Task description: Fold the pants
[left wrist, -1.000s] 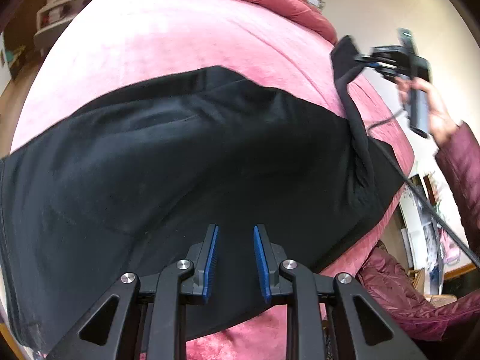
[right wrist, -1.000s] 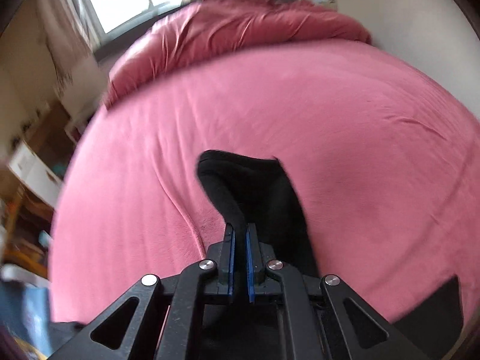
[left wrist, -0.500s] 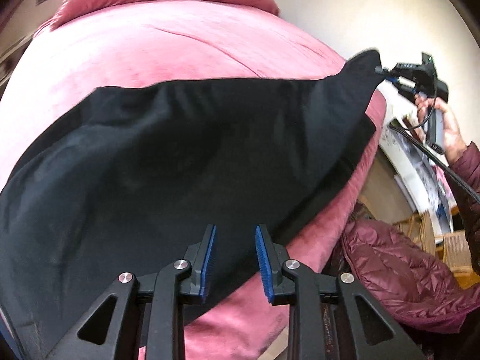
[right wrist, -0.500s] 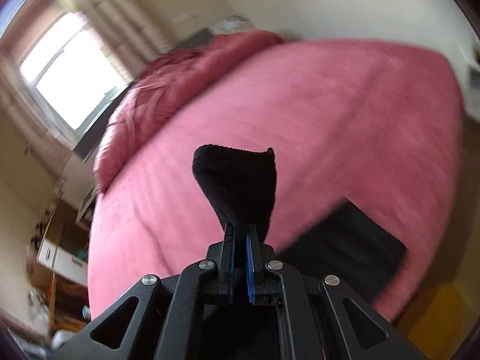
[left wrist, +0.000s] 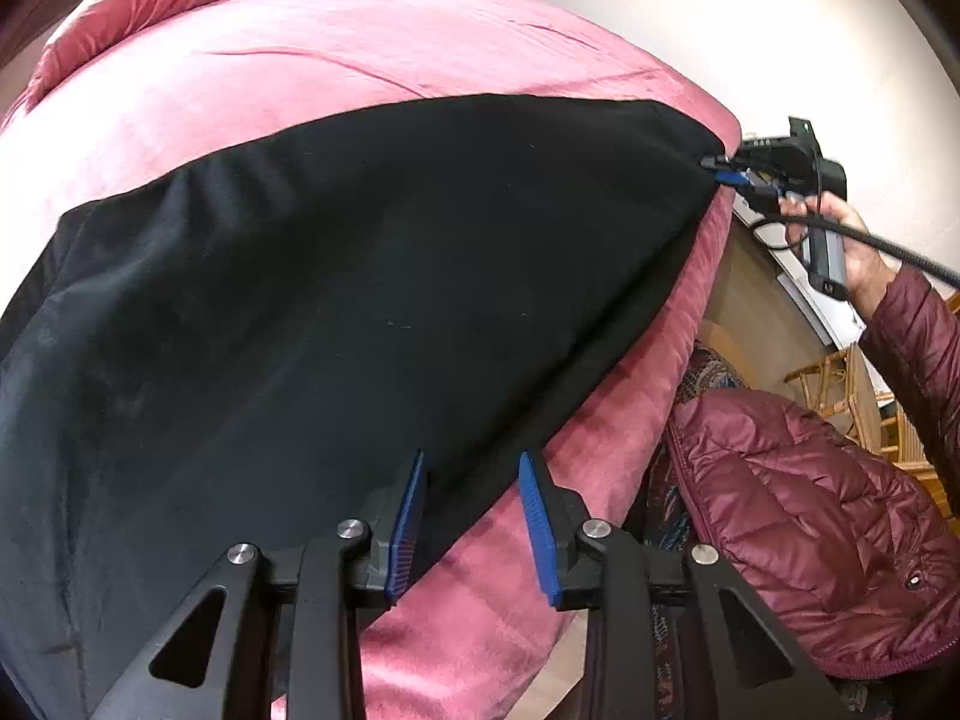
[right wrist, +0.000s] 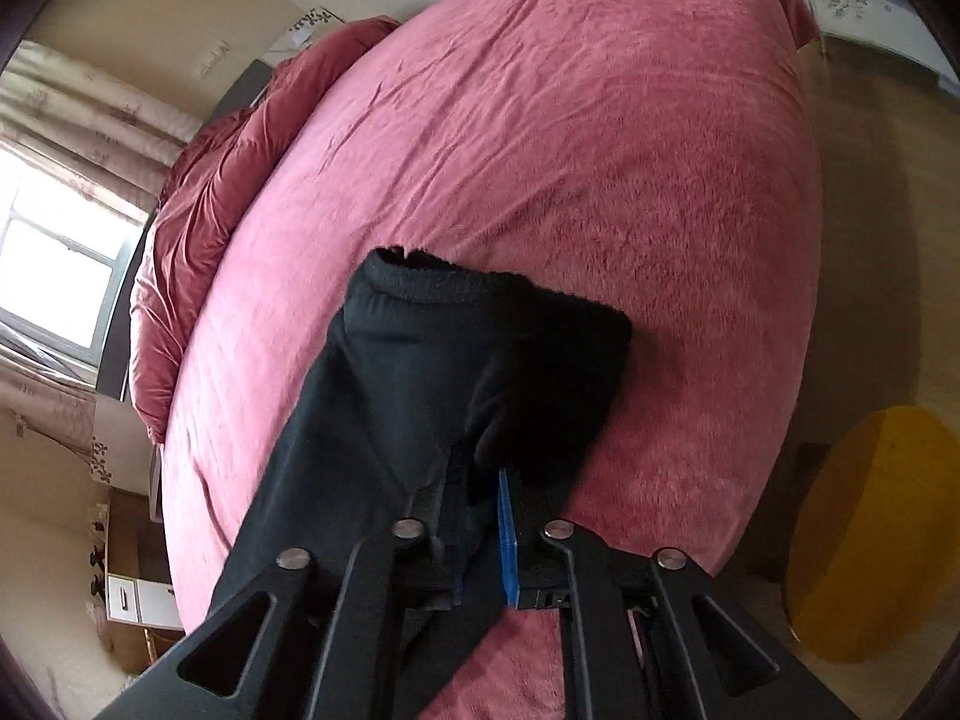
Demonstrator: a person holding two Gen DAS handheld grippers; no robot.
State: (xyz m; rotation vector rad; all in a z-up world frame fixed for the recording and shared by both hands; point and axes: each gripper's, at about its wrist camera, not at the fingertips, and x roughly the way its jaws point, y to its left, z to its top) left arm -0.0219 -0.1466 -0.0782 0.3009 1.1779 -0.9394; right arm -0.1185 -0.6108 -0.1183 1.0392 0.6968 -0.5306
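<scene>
Now my right claw (right wrist: 480, 534) has carried the pants (left wrist: 360, 300) corner across to the bed (left wrist: 300, 48) edge and starts opening on it; left claw (left wrist: 474, 516), widening, holds nothing, so the fold is laid.

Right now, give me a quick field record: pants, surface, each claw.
pants: black pants spread flat across the bed, one corner pulled toward the bed's edge
surface: pink bedspread
left claw: jaws opening, nothing pinched; hovering over the near hem of the pants
right claw: jaws starting to open, a bunched corner of the pants between the pads
</scene>
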